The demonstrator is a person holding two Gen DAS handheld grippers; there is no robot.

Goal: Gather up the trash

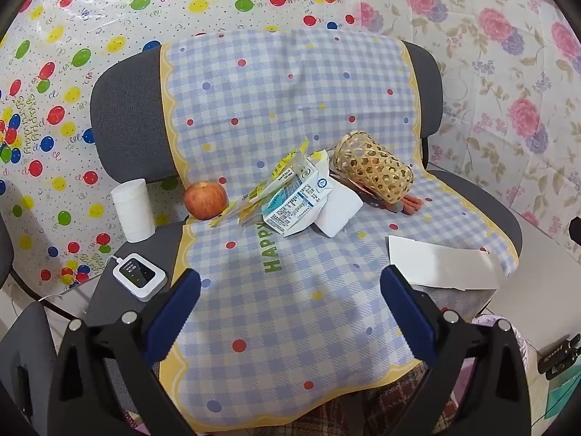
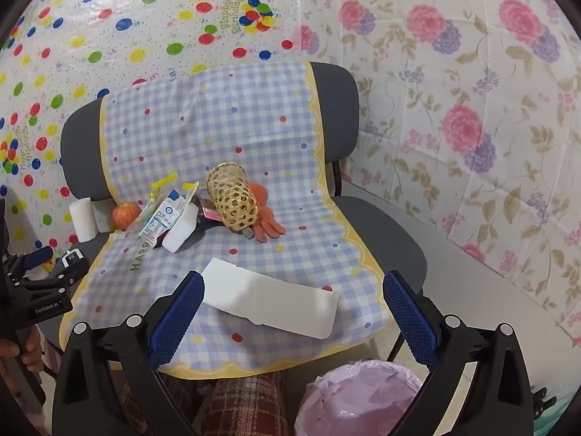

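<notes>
On a chair draped with a blue checked cloth (image 1: 290,101) lies a pile: a flattened milk carton (image 1: 297,203), yellow plastic wrappers (image 1: 268,181), a white foam block (image 1: 337,210) and a tipped woven bamboo basket (image 1: 374,167) over an orange glove (image 2: 265,214). A flat white foam slab (image 2: 276,301) lies at the seat's front right, also in the left view (image 1: 439,265). A bin lined with a purple bag (image 2: 359,396) stands below the seat. My left gripper (image 1: 290,309) is open and empty above the seat front. My right gripper (image 2: 290,316) is open, its jaws either side of the slab.
A red apple (image 1: 205,200), a white paper roll (image 1: 132,209) and a small white device with a cable (image 1: 139,276) sit at the seat's left edge. Balloon and floral sheets cover the walls. The left gripper shows at the left of the right view (image 2: 32,272).
</notes>
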